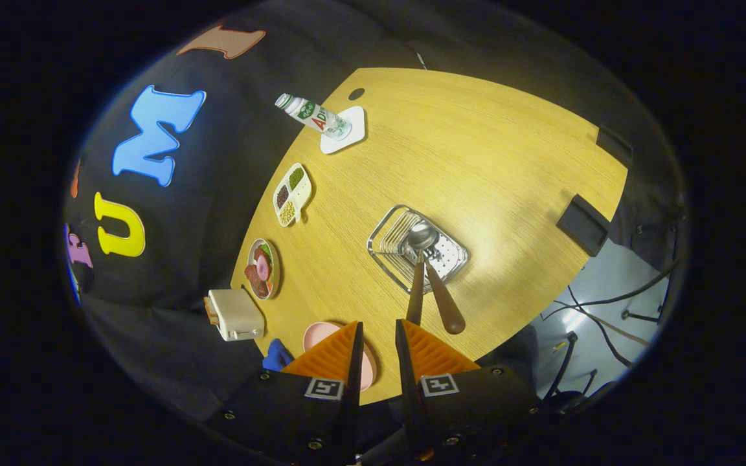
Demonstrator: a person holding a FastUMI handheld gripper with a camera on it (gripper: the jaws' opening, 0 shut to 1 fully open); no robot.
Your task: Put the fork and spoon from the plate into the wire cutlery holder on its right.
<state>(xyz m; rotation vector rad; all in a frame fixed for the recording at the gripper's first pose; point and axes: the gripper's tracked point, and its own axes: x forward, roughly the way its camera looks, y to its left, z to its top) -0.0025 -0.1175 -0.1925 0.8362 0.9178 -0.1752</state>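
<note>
Tool (378,325) parted, above table edge (321,323)

The gripper (378,336) hangs high above a wooden worktop (489,149), its fingers a narrow gap apart with nothing between them. Just ahead of them two brown-handled utensils lie with their heads in the wire cutlery holder (389,236): a spoon (434,272) with its bowl up, and beside it what seems to be the fork (416,294). A pink plate (315,333) sits partly behind the fingers. Beyond lie a dish of food (261,268), a divided tray (292,194), a bottle (313,116) on a white coaster (353,133), and a cream box (236,314).
</note>
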